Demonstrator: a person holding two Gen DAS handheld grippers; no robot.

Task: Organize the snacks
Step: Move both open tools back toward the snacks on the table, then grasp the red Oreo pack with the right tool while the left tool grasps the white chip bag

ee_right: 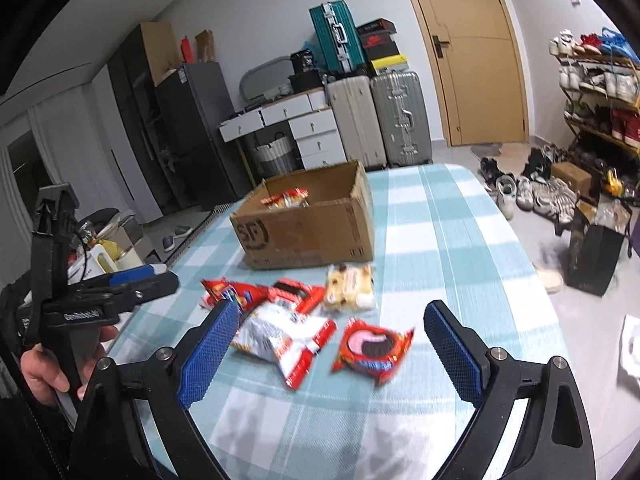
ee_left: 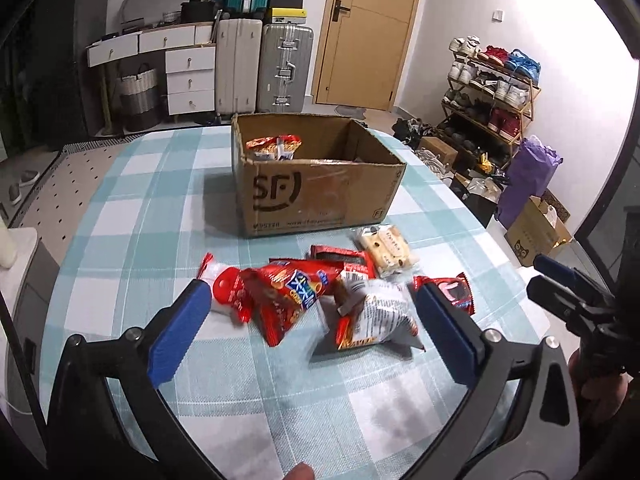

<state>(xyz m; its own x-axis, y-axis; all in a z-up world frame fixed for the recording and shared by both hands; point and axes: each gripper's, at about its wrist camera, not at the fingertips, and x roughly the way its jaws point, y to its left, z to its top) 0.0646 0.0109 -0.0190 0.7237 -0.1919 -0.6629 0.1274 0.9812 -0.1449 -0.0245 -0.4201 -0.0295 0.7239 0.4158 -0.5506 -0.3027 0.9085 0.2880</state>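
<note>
Both the left gripper (ee_left: 312,312) and right gripper (ee_right: 332,344) hang wide open and empty over crinkly foil snack packets (ee_left: 320,296) heaped mid-table on the checked cloth. Next, I'd judge, is pinching one slippery packet for the cardboard box (ee_left: 320,196) toward the far edge.

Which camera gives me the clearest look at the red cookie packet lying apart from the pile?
The right wrist view: the cookie packet lies whole and unblocked on the tablecloth, between the open jaws. In the left wrist view, only part of the packet shows, behind a blue pad of the left gripper.
</note>
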